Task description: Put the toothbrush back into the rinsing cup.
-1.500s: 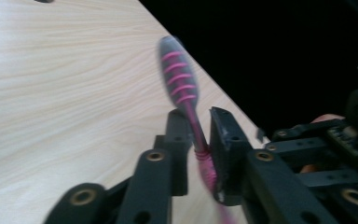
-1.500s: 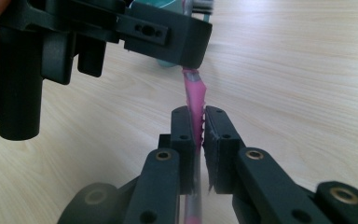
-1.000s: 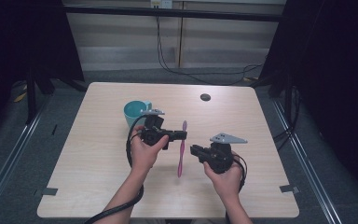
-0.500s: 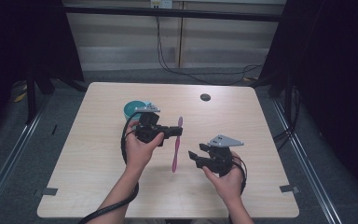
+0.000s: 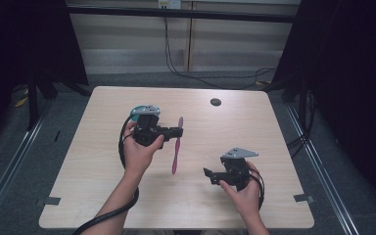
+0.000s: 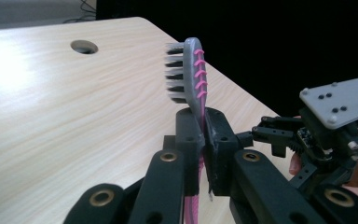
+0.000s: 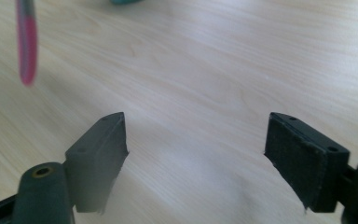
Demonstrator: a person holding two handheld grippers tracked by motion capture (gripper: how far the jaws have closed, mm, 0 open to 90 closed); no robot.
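The toothbrush (image 5: 177, 145) is slim and pink with a grey head, pink ribs along the head's back and dark-and-white bristles. The left claw (image 5: 175, 132) is clenched on its handle just below the head and holds it clear above the middle of the tabletop (image 5: 98, 196).

The left gripper view shows bristles and ribs (image 6: 186, 74) up close; the high view gives the whole length.

There its long axis runs near to far, the head toward the far edge, the handle's tip toward the person.

The right claw (image 5: 209, 176), well apart at the right, has just been opening with nothing between its jaws, which stand wide over bare wood (image 7: 196, 135). The right gripper view catches the blurred pink handle tip (image 7: 26, 42).
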